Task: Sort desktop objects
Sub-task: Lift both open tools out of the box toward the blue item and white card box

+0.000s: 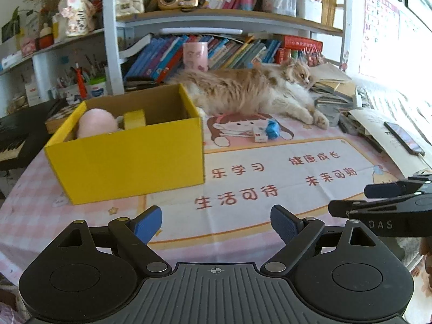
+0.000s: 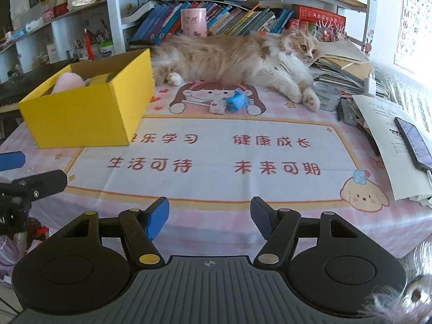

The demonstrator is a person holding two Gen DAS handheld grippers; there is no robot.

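— What's closest to you?

— The two tools, both low over the near edge of the surface [image 2: 270, 202], the one with the pink checked mat and red characters. The left tool [image 1: 216, 225] has its blue pads spread wide with nothing between them. The right tool [image 2: 210, 220] stands narrower, about half apart, and is empty too; only mat shows in the gap.

— Are they close together?

— Side by side. From the left one's view the right tool pokes in at the right edge.

— And past them?

— On the left sits a yellow box [image 1: 129, 159], open at the top, with a pink plush thing [image 1: 95, 122] and a small yellow item [image 1: 135, 118] inside it.

— Anything loose to be sorted?

— Farther back, on the cartoon girl printed on the mat, a small white carton [image 2: 218, 106] lies touching a crumpled blue object [image 2: 236, 101]. Both are to the right of the box and well apart from either tool.

— Behind that?

— A long-haired ginger and white cat [image 2: 237, 59] stretched across the back, just beyond those two pieces, its paws toward a pile of papers and books [image 2: 343, 70]. A phone [image 2: 414, 143] rests on a sheet at the right. Bookshelves [image 1: 216, 19] fill the wall behind
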